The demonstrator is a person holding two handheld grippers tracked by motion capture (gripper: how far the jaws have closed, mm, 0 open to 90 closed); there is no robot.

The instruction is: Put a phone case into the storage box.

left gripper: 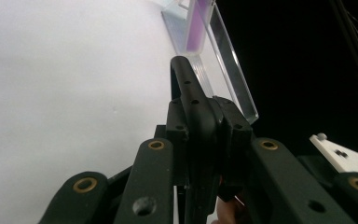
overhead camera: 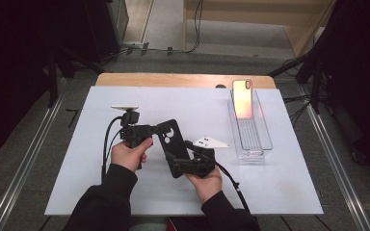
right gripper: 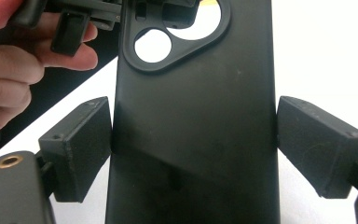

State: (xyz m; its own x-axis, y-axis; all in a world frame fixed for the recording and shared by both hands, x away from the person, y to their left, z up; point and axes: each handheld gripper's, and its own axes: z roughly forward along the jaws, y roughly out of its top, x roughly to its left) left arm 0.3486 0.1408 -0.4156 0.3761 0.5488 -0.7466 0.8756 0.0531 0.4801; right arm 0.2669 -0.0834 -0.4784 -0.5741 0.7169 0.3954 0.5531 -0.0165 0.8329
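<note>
Black phone case (overhead camera: 172, 144) held up off the bench between both hands, near the front middle of the white bench top (overhead camera: 91, 168), camera cutout end toward the left tool (overhead camera: 153, 129). Left tool pressed together, pinching the case's top edge; case edge-on between its pads in the left gripper view (left gripper: 196, 109). Right tool (overhead camera: 177, 161) straddles the case's lower end; its pads (right gripper: 81, 144) sit at the case sides, right pad slightly off, so spread, not clamping. Clear plastic tray (overhead camera: 264, 139) stands well apart at right, an orange-pink phone (overhead camera: 242, 97) leaning in its far end. Nothing lies between case and tray.
</note>
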